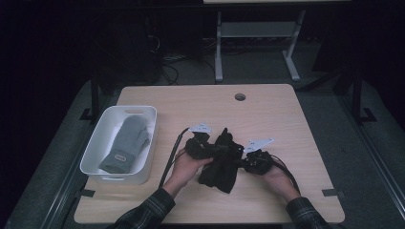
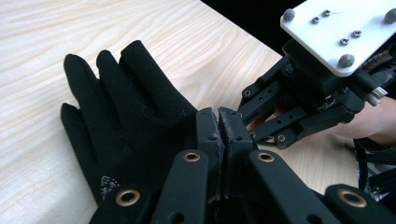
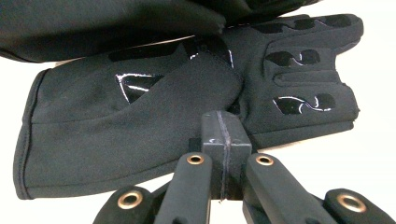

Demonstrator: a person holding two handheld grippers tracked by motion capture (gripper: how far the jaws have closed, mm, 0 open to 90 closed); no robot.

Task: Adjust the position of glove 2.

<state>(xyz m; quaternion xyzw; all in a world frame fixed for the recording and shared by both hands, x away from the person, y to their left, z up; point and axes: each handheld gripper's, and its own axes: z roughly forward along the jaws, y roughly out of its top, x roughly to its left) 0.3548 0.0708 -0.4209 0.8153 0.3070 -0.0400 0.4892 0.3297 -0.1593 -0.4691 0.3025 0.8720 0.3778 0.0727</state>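
Two black gloves (image 1: 218,167) lie stacked in the middle of the table. My left gripper (image 1: 227,150) comes in from the left with its jaws pressed together. Its tips (image 2: 218,119) rest at the edge of the top glove (image 2: 121,102), whose fingers spread flat on the wood. I cannot tell whether any fabric is pinched. My right gripper (image 1: 237,156) comes in from the right, also shut, and its tips (image 2: 243,113) nearly meet the left ones. The right gripper (image 3: 223,126) sits against the thumb flap of the lower glove (image 3: 289,70), which has glossy grip patches. The other glove (image 3: 116,23) lies over it.
A white bin (image 1: 93,148) stands at the table's left edge with a grey mitten (image 1: 128,143) inside. A round cable hole (image 1: 240,97) sits near the far edge. Bare wood (image 1: 296,124) stretches to the right. A desk frame (image 1: 258,43) stands beyond the table.
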